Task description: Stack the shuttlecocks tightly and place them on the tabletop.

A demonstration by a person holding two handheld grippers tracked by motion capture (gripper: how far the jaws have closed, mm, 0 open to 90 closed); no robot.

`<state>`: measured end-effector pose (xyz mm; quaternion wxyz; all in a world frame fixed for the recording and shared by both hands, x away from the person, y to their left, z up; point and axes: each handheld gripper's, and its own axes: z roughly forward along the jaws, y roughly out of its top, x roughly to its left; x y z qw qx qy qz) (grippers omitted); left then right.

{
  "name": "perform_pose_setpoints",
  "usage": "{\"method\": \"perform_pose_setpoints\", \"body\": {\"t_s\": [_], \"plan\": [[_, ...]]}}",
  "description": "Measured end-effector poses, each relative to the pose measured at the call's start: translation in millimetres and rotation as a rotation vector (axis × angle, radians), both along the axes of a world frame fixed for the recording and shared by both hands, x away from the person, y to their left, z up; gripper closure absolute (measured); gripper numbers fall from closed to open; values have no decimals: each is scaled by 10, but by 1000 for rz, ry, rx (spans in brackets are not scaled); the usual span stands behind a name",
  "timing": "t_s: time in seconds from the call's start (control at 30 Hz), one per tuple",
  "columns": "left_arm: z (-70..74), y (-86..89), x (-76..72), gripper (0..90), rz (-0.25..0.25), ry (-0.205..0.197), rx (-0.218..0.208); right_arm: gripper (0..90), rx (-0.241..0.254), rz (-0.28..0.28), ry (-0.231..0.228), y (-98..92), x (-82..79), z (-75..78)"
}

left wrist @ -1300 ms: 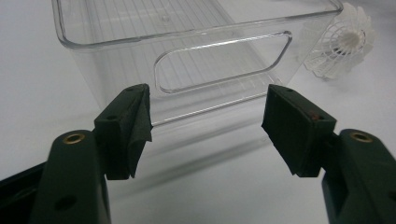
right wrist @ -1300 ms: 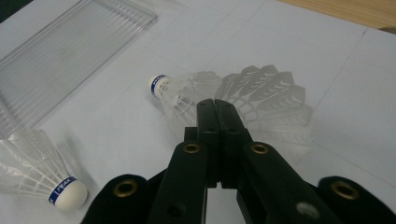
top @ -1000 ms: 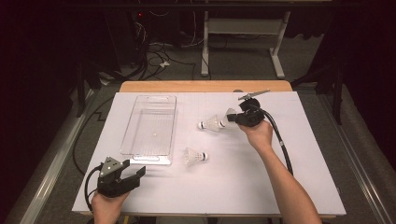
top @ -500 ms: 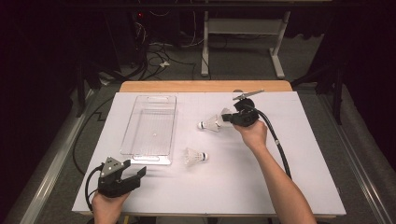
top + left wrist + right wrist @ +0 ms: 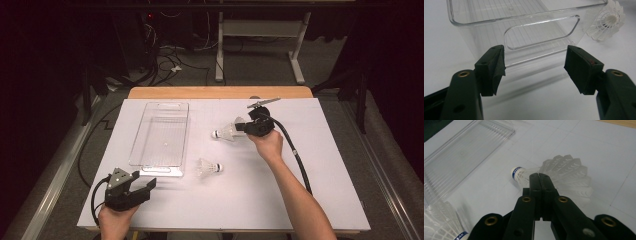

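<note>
Two white shuttlecocks lie on the white board. One shuttlecock (image 5: 227, 132) (image 5: 564, 173) lies right of the clear plastic tray (image 5: 161, 134), cork pointing left. My right gripper (image 5: 242, 126) (image 5: 539, 175) is shut, jaws pressed together, tips right at this shuttlecock's skirt; I cannot tell whether they pinch it. The second shuttlecock (image 5: 209, 168) (image 5: 607, 21) (image 5: 439, 225) lies nearer, by the tray's near right corner. My left gripper (image 5: 145, 185) (image 5: 535, 65) rests open near the board's front left, facing the tray's handle end (image 5: 541, 32) with nothing between its jaws.
The tray (image 5: 461, 152) holds nothing. The white board (image 5: 300, 200) covers a wooden table (image 5: 220, 92), with floor, cables and a desk frame (image 5: 260, 30) beyond. The right gripper's cable (image 5: 295, 155) trails down the board's right side.
My right hand has edged slightly left toward the far shuttlecock. The left hand, both shuttlecocks and the tray have stayed put.
</note>
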<state>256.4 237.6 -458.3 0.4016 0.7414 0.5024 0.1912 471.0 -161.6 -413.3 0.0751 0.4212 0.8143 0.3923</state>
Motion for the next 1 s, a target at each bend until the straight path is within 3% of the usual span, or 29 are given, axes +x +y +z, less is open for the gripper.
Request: {"method": "perform_pose_setpoints", "body": {"t_s": [0.47, 0.7, 0.87, 1.0], "plan": [[4, -23, -7, 335, -12, 1, 14, 895, -2, -7, -5, -3, -32, -96], [0, -28, 1, 335, -15, 4, 16, 862, -29, -30, 30, -113, 0, -164], [1, -25, -3, 335, -14, 3, 13, 868, -16, -37, 58, -141, 21, -240], [2, -27, -9, 336, -18, 2, 12, 896, -33, -16, 64, -110, -7, -289]]}}
